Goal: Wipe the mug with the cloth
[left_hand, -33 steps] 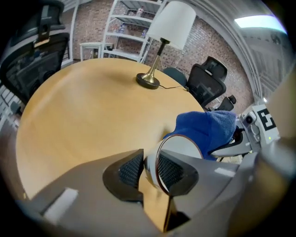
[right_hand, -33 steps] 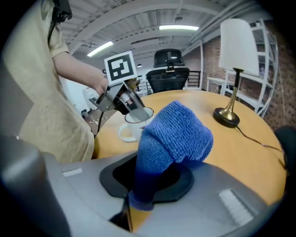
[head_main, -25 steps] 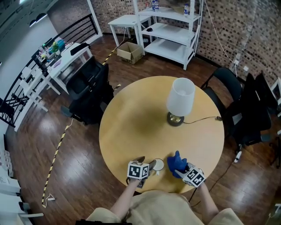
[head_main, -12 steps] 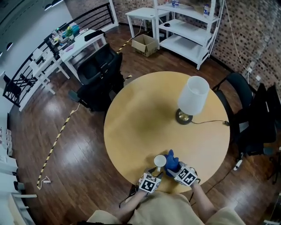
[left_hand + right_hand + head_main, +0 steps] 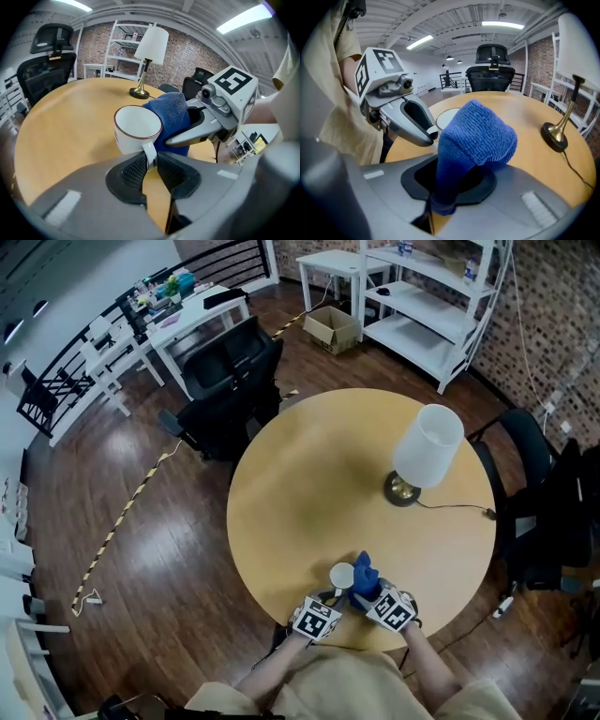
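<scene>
A white mug (image 5: 341, 575) with a dark rim stands near the front edge of the round wooden table (image 5: 309, 484). In the left gripper view the mug (image 5: 137, 129) is upright, and its handle sits between the pads of my left gripper (image 5: 150, 161). The jaws are closing and the pads touch the handle. My right gripper (image 5: 443, 187) is shut on a blue cloth (image 5: 476, 136), which sticks up from its jaws. The cloth (image 5: 171, 119) rests against the mug's right side. In the head view both grippers sit close together just behind the mug.
A lamp (image 5: 427, 451) with a white shade stands on the table's right side, and its cord (image 5: 459, 507) runs off the right edge. Black office chairs (image 5: 225, 381) stand left of the table and another (image 5: 530, 484) at the right. White shelves (image 5: 431, 296) are at the back.
My left gripper has moved right, behind the mug, and its jaws have come together on the handle. The right gripper has brought the cloth against the mug.
</scene>
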`<state>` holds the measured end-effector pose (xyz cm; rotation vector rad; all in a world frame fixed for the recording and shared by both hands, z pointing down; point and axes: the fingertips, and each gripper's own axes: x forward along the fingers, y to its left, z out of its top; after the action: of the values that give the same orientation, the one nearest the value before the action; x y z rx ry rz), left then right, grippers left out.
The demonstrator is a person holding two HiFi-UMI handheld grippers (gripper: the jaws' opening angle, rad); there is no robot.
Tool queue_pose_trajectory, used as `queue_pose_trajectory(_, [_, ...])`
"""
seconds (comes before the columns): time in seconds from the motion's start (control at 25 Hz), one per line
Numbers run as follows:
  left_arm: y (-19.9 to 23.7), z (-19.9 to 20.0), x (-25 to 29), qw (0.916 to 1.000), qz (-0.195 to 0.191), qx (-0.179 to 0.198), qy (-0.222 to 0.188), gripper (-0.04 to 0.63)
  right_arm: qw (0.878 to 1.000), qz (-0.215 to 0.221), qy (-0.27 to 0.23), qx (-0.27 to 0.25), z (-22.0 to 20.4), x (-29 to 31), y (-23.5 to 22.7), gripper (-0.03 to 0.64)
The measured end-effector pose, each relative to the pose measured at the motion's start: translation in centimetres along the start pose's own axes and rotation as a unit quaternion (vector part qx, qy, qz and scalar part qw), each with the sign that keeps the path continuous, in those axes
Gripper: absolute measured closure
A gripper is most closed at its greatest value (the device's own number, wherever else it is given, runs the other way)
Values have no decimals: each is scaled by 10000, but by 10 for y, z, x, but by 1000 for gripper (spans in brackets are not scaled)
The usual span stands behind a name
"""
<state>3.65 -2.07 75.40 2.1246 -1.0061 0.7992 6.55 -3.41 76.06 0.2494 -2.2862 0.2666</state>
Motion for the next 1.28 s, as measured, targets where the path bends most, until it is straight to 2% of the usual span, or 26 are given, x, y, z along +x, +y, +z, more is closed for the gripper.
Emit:
queue_pose_trajectory(0.2, [-2, -8, -6, 9940, -655, 758, 437, 537, 9979, 82, 283, -569, -3, 2, -16, 544])
queue_pose_trajectory(0.32, [-4, -16, -10, 9824, -1087, 1331, 736, 543, 9903, 251, 563, -1244, 0, 4, -22, 545])
queue_pose_trajectory(0.44, [-6, -22, -16, 9571, -1556, 2144, 1175, 546, 9687, 605, 952, -2212, -1, 7, -21, 544])
queue_pose_trajectory(0.64, [12, -24, -20, 9137, -2000, 3129, 1653, 541, 9160, 1219, 1584, -3479, -5, 9, -13, 544])
queue_pose_trajectory(0.72, [16, -20, -24, 8926, -2197, 3495, 1813, 541, 9025, 1379, 1736, -3693, -7, 9, -12, 544])
queue_pose_trajectory(0.84, [22, -22, -27, 8517, -2503, 4065, 2162, 541, 8969, 1503, 1807, -3745, -7, 12, -12, 544])
queue_pose_trajectory(1.0, [28, -27, -27, 7895, -2888, 4688, 2712, 543, 9038, 1462, 1790, -3601, -4, 17, -19, 543])
queue_pose_trajectory(1.16, [36, -29, -31, 7401, -3160, 5049, 3124, 545, 9135, 1476, 1648, -3413, 3, 20, -24, 544])
queue_pose_trajectory(1.28, [54, -28, -34, 7028, -3143, 5303, 3551, 544, 9074, 1571, 1670, -3523, 7, 23, -24, 543])
